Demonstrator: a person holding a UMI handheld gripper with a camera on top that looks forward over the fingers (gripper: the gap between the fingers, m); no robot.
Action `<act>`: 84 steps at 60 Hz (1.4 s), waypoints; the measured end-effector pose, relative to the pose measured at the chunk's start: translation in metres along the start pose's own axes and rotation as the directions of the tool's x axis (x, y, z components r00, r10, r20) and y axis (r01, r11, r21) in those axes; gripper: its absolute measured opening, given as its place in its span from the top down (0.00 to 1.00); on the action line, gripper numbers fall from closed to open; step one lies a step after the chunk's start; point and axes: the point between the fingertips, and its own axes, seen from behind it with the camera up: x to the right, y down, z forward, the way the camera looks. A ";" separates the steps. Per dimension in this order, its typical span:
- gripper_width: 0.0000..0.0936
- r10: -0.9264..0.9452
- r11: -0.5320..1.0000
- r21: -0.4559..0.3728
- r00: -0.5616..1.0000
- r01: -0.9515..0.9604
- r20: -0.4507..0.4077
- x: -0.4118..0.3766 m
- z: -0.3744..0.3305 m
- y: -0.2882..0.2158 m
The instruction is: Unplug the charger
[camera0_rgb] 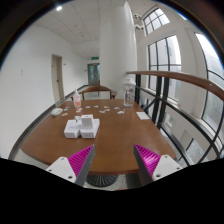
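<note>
The gripper (111, 160) hovers with its two pink-padded fingers (77, 160) spread apart, holding nothing. A cluster of white blocky chargers (82, 127) sits on the round brown wooden table (120, 140), ahead of the fingers and nearer the left one, toward the table's left edge. I judge three or four pieces; their long axis is unclear.

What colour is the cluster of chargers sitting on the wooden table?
White. The chargers sit on the brown table, beyond the open tongs; gripper view shows it.
</note>
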 end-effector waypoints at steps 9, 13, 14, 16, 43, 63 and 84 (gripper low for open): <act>0.14 0.011 1.000 -0.012 0.999 -0.011 0.049 -0.030 0.039 -0.008; 0.14 -0.009 1.000 -0.009 0.997 0.010 0.071 -0.049 0.053 -0.012; 0.14 -0.014 1.000 -0.011 0.997 0.015 0.075 -0.053 0.059 -0.013; 0.14 -0.021 1.000 -0.010 0.996 0.022 0.084 -0.062 0.073 -0.016; 0.68 -0.078 0.996 0.047 0.995 0.075 0.057 -0.107 0.197 -0.053; 0.82 -0.074 0.981 0.184 0.996 0.063 0.057 -0.102 0.179 -0.099; 0.80 -0.050 0.991 0.128 0.999 0.051 -0.005 -0.039 0.133 -0.117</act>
